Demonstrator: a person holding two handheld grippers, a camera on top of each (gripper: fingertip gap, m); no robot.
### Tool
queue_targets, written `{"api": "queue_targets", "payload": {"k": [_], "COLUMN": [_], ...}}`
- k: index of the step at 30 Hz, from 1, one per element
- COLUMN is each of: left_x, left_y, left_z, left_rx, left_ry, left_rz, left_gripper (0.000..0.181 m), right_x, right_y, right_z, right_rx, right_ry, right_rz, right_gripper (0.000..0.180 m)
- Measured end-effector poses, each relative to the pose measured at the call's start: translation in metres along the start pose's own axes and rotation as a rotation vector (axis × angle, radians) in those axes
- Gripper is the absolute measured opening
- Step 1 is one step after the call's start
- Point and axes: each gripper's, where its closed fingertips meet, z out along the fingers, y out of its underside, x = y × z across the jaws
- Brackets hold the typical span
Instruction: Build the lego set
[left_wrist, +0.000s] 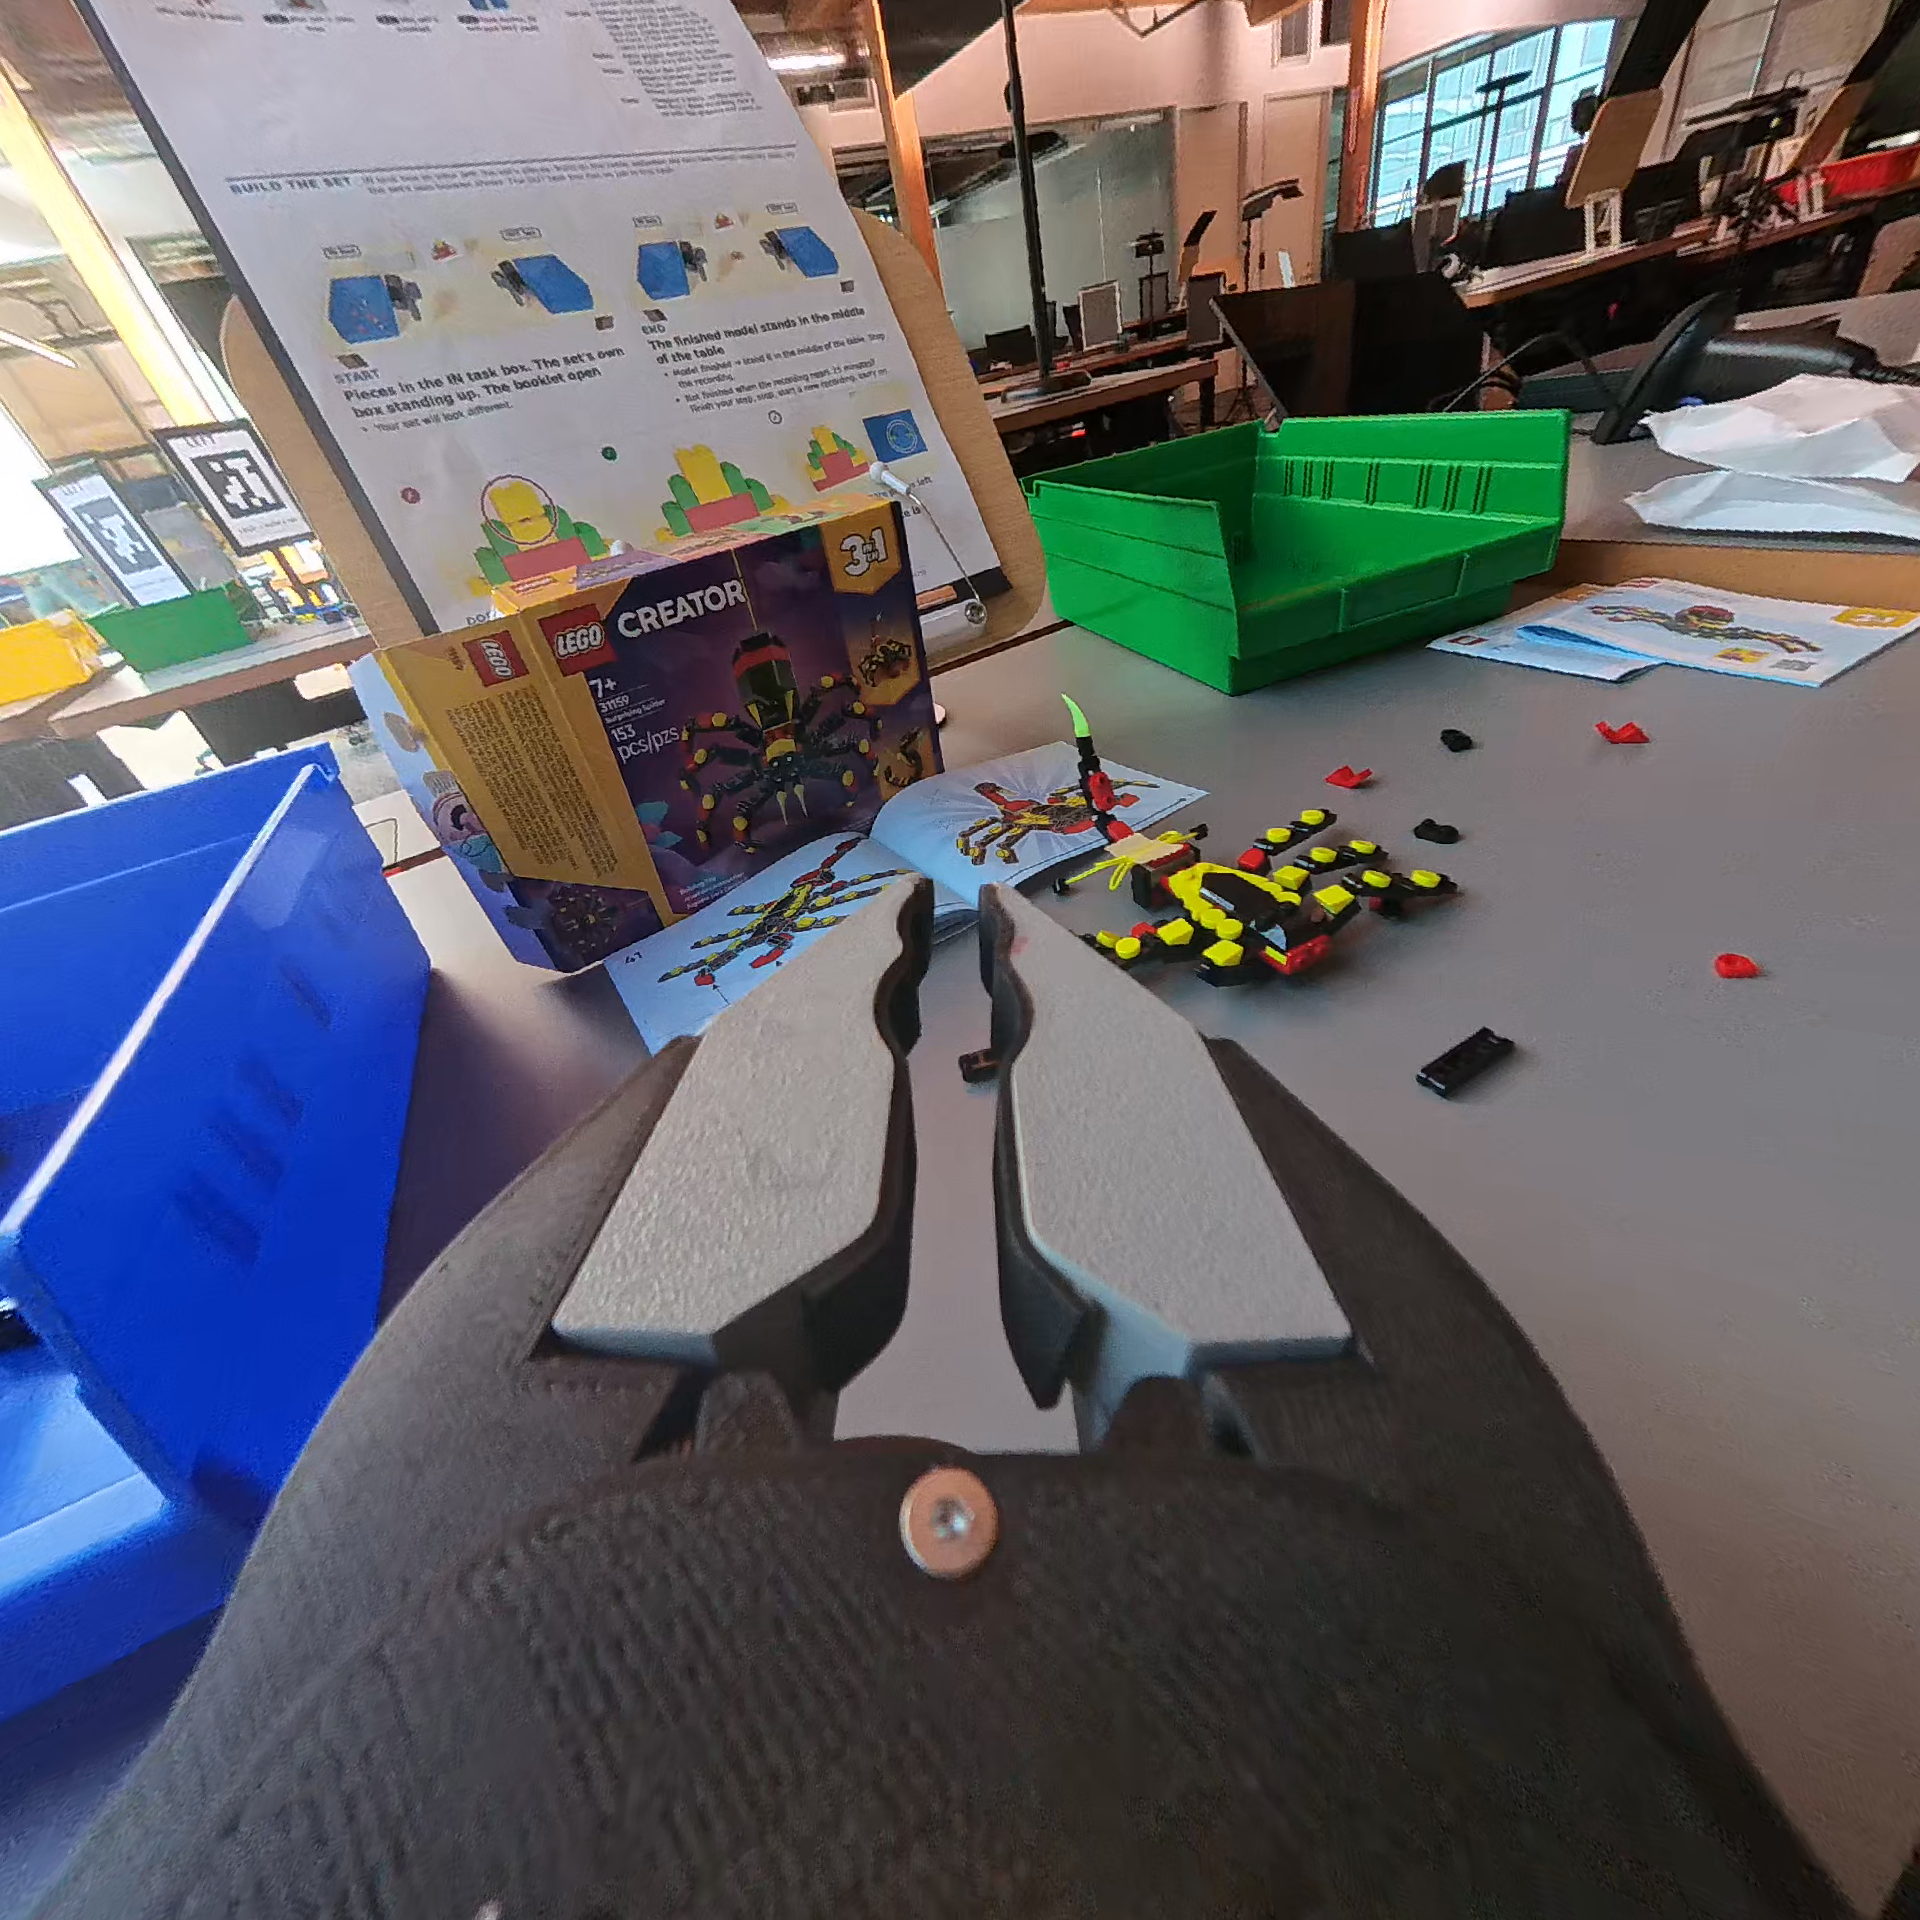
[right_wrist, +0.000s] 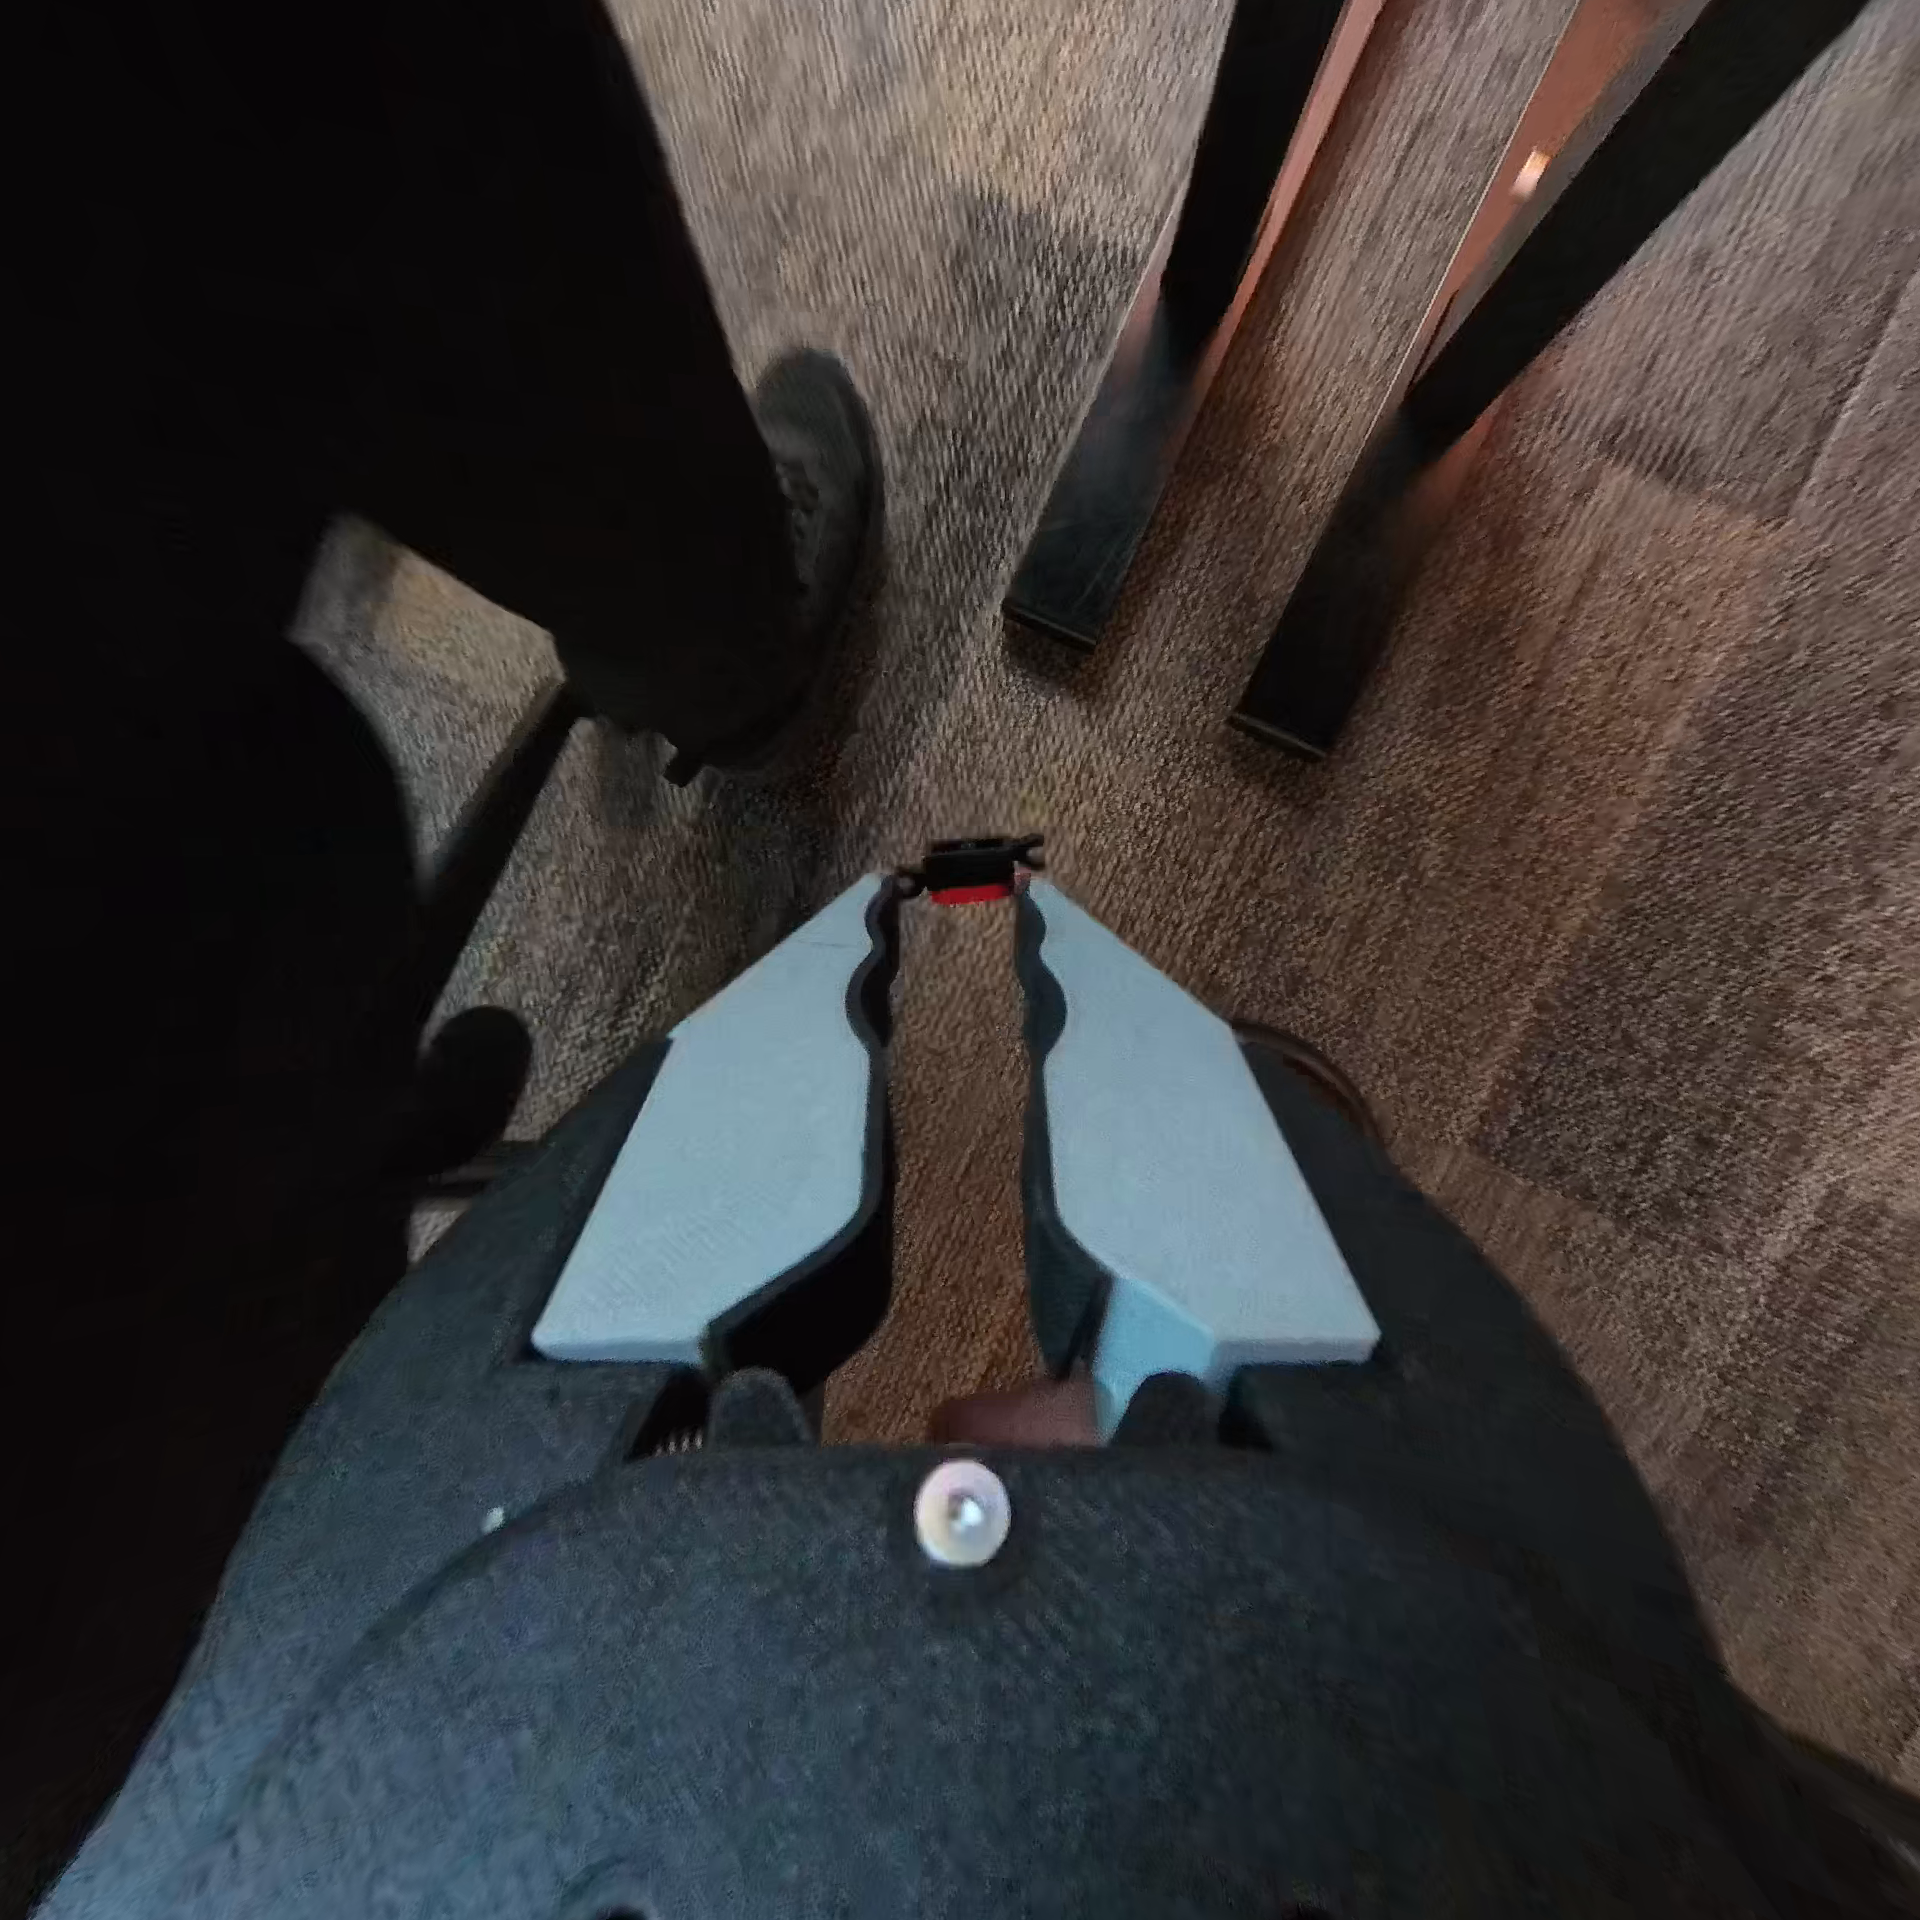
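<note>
Below the table, my right gripper pinches a small black-and-red piece at its fingertips over the carpet. My left gripper, jaws nearly closed and apparently empty, aims past the open booklet; ahead-right lies the part-built spider. I judge this a dropped-piece retrieval; next, lift it tableward.

1. You have two bins: one blue, one green.
2. Three loose red pieces lie on the table.
3. Two booklets: one open, one flat.
4. One set box.
</note>
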Motion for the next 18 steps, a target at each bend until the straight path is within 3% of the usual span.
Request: {"api": "queue_targets", "payload": {"k": [6, 12, 15, 18], "left_x": [0.000, 0.000, 0.007, 0.013], "left_y": [-0.002, -0.001, -0.001, -0.002], "left_z": [-0.002, -0.001, 0.002, 0.004], "left_rx": [0.015, 0.008, -0.001, -0.002], "left_ry": [0.004, 0.007, 0.034, 0.046], "left_rz": [-0.007, -0.012, -0.003, -0.024], "left_gripper": [0.005, 0.007, 0.009, 0.009], "right_x": [-0.027, -0.099, -0.127, -0.142], "right_y": [-0.062, -0.169, -0.232, -0.294], "right_z": [-0.110, -0.218, -0.249, -0.245], "right_rx": [0.277, 0.637, 0.760, 0.792], "right_ry": [0.083, 0.045, -0.055, -0.199], "right_rz": [-0.138, -0.294, -0.339, -0.340], "right_gripper": [0.018, 0.018, 0.018, 0.018]}}
